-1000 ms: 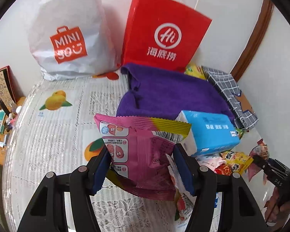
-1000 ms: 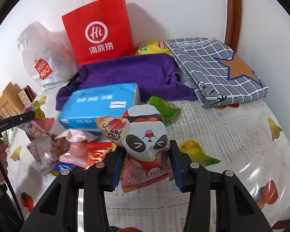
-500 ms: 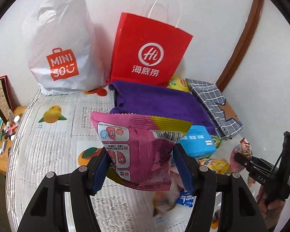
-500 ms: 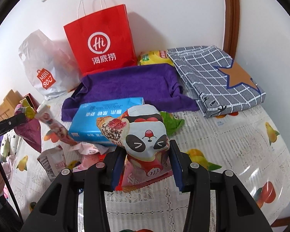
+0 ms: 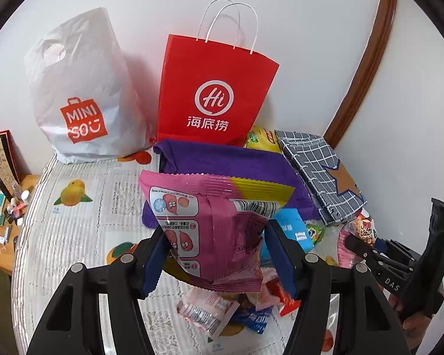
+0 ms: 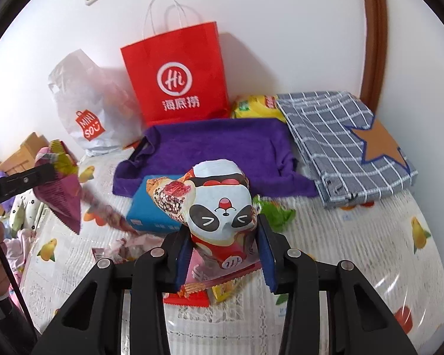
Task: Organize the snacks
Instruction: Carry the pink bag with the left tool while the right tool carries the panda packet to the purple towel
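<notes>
1. The left hand-held gripper (image 5: 216, 254) holds a pink and yellow plastic snack packet (image 5: 213, 224) clamped between its blue pads, lifted clear above the tabletop (image 5: 74, 230) with its fruit-print plastic cover
2. The right hand-held gripper (image 6: 223, 254) grips a puffy white snack packet printed with a panda face (image 6: 219, 204); its jaws have just been closing in on that packet, which sits pinched between the pads, raised above the tabletop
3. Below both packets a loose heap of small snack wrappers (image 5: 222, 307) lies on the tabletop, beside a blue rectangular tissue pack (image 6: 151, 207) and a green crinkled wrapper (image 6: 276, 213)
4. Behind them lies a folded purple towel (image 6: 216, 148), with a folded grey checked cloth bearing an orange star (image 6: 343, 142) to its right
5. Against the wall stand a red paper carrier bag with white handles (image 5: 213, 88), a white plastic shopping bag with a red logo (image 5: 80, 94) on its left, and a yellow packet (image 6: 254, 106) lying at the red bag's right
</notes>
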`<state>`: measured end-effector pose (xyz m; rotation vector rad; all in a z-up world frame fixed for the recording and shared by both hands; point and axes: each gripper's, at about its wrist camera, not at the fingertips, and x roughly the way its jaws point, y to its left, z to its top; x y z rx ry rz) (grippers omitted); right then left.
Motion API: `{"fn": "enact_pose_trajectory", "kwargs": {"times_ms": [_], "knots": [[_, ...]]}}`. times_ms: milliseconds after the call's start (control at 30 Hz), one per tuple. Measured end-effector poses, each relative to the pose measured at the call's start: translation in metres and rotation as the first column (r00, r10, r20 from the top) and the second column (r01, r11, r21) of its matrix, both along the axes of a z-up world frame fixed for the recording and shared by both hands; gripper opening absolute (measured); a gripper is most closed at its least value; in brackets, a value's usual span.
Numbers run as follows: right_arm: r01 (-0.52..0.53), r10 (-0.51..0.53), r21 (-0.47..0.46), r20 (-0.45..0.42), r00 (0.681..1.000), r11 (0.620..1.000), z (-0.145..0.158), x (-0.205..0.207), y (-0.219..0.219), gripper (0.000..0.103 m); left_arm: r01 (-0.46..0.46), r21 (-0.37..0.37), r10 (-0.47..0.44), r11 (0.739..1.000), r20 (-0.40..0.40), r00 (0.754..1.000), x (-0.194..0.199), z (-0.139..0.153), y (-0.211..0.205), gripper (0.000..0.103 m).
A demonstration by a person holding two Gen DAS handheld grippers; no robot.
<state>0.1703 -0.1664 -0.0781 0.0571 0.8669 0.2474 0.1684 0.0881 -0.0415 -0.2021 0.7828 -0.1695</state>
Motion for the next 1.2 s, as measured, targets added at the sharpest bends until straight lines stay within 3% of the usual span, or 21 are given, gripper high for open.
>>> {"fn": "enact_pose_trajectory", "kwargs": {"times_ms": [400, 767, 1200], "knots": [[-0.053, 0.052, 0.018, 0.050, 0.997, 0.998, 0.009, 0.036, -0.001, 0.039, -0.029, -0.016, 0.029, 0.999, -0.020, 0.999, 0.035, 0.007, -0.003, 0.062], [-0.055, 0.053, 0.016, 0.101, 0.994, 0.998, 0.014, 0.107, 0.008, 0.039, -0.052, 0.010, 0.053, 0.999, -0.035, 0.998, 0.094, 0.008, 0.002, 0.062], [-0.085, 0.087, -0.023, 0.090, 0.992, 0.996, -0.002, 0.185, 0.026, 0.039, -0.031, 0.039, 0.034, 0.999, -0.086, 0.996, 0.163, -0.019, -0.007, 0.061]]}}
